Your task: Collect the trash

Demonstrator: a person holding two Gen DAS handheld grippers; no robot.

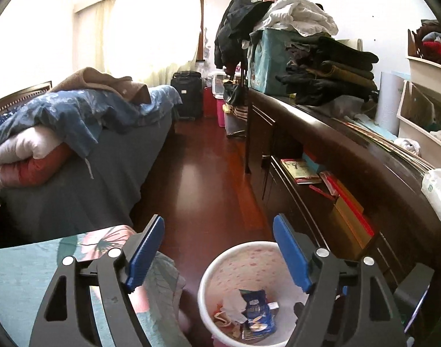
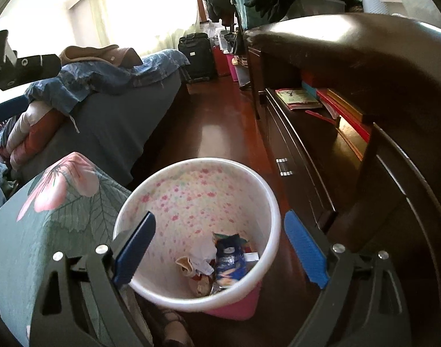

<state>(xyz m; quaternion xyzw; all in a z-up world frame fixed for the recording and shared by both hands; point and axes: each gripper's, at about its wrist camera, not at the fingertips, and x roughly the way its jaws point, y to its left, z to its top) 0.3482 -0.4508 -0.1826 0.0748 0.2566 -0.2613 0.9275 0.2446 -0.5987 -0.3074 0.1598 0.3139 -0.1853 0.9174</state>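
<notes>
Left tongs (image 1: 219, 256) stand wide with nothing between the blue pads (image 1: 145, 251), poised over the floor (image 1: 209, 167) and the near rim of the bin (image 1: 220, 263). In the left wrist view the white bin with pink dots sits on the floor at the near centre, just beside a dark cabinet (image 1: 321, 156) on the right and a floral cushion (image 1: 32, 266) on the left. Trash lies at its bottom: a blue wrapper (image 1: 258, 309) and crumpled white paper (image 1: 235, 303), touching. A bed (image 1: 84, 156) with piled bedding runs along the left toward a far curtain (image 1: 151, 29); folded clothes (image 1: 330, 66) are stacked on the cabinet top.

Right tongs (image 2: 220, 248) are also spread wide and empty, hanging over the bin (image 2: 266, 196). In the right wrist view the blue wrapper (image 2: 229, 260) and white paper (image 2: 203, 256) rest on the bin bottom among other scraps. The cushion (image 2: 47, 208) touches the bin's left side, and the cabinet (image 2: 350, 66) rises to the right.
</notes>
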